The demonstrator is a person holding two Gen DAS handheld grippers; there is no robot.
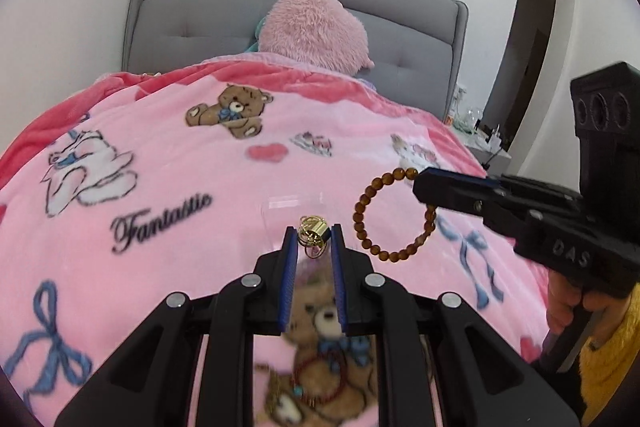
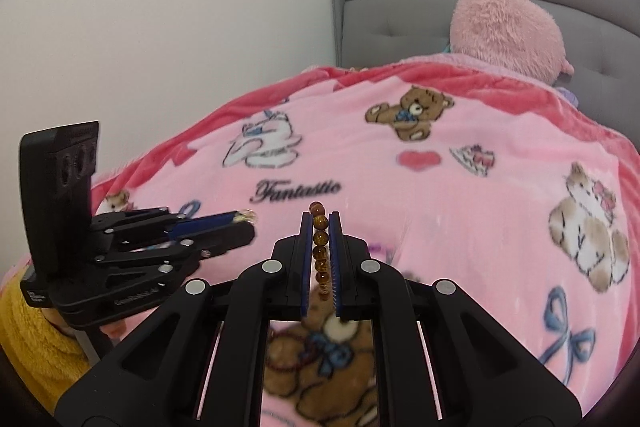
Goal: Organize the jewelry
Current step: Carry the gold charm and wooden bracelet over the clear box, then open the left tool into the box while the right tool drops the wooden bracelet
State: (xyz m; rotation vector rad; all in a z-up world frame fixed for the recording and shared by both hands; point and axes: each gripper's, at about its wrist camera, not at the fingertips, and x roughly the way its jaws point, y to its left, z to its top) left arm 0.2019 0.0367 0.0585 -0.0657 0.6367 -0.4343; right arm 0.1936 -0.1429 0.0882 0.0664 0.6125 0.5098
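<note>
My left gripper is shut on a small clear bag with gold jewelry in it, held above the pink blanket. My right gripper is shut on an amber bead bracelet. In the left wrist view the bracelet hangs as a ring from the right gripper, just right of the bag. In the right wrist view the left gripper is at the left with the bag at its tips. A dark red bead bracelet lies on the blanket under the left gripper.
A fluffy pink plush leans on the grey headboard. A bedside table with small items stands at the right by a dark doorway. The person's yellow sleeve is at the lower right.
</note>
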